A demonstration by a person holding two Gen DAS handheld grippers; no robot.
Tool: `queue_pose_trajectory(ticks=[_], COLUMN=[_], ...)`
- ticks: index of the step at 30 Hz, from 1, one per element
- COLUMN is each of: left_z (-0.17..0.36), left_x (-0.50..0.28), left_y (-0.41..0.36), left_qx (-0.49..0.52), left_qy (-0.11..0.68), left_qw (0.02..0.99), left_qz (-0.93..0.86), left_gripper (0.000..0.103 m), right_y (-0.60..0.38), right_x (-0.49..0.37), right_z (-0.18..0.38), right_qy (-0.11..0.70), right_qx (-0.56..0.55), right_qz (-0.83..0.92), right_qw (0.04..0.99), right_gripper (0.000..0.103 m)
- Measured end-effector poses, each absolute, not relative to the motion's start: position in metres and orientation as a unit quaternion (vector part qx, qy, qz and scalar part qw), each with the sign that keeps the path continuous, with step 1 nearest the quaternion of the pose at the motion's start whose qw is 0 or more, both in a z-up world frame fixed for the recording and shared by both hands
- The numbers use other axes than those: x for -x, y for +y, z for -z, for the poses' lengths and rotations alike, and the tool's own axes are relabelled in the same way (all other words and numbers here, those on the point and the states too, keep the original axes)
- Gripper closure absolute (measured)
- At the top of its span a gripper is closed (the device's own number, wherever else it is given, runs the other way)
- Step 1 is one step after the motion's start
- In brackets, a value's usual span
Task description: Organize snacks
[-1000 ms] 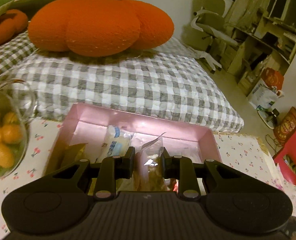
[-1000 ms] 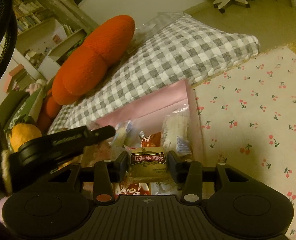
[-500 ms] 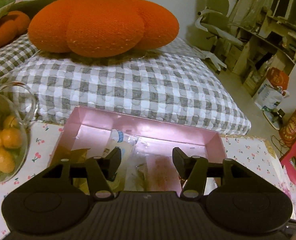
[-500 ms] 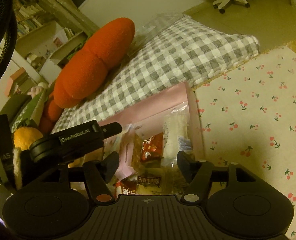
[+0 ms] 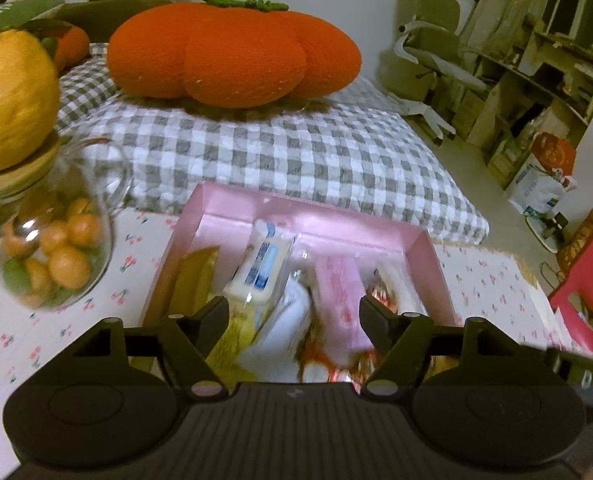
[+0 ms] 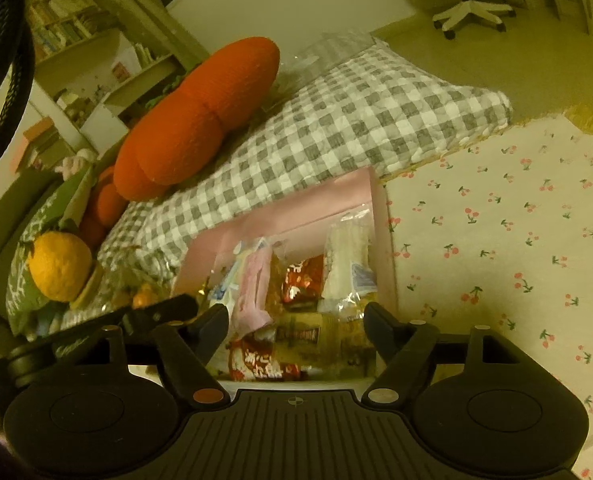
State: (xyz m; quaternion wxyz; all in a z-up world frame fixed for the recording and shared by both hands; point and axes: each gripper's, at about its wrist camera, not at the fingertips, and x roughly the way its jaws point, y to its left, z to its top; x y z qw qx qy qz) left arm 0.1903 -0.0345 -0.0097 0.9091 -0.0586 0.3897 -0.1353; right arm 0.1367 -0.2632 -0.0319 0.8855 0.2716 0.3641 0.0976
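My left gripper [image 5: 294, 314] and right gripper [image 6: 296, 320] have just been opening; both sets of jaws now stand wide apart, gripping nothing. The wrapped snack packets [image 5: 262, 270] lie below and beyond the fingertips inside the shallow pink cardboard box [image 5: 316, 216], most with long axes running away from me toward its far wall.

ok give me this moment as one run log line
stage: release | left gripper: open, jaws just opening, empty | right gripper: open, jaws just opening, empty | snack packets: in pink box
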Motion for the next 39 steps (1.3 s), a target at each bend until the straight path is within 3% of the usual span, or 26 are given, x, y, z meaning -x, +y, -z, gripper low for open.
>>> queue_pose_trajectory(ticks=[5,22,39], left_z=[0.012,0.009,0.017], left_x=[-0.165,-0.085,-0.048], left_y=[-0.024,0.001,-0.012], left_qx=[0.056,0.014,-0.029], left_qy=[0.398,0.426,0.459], left_qw=[0.906,0.903,0.885], left_qz=[0.132,0.063,0.066], left_gripper=[0.021,0.001,0.001], right_y=[-0.259,-0.236,-0.210], right_x=[-0.122,-0.069,-0.031], right_z=[0.025,-0.002,0.002], right_qy=[0.366,0.388,0.433], right_qx=[-0.244,-0.128,-0.070], right_qz=[-0.099,-0.035,-0.019], right_qw=[0.893,0.912,0.899], right_gripper=[0.019,0.015,0.014])
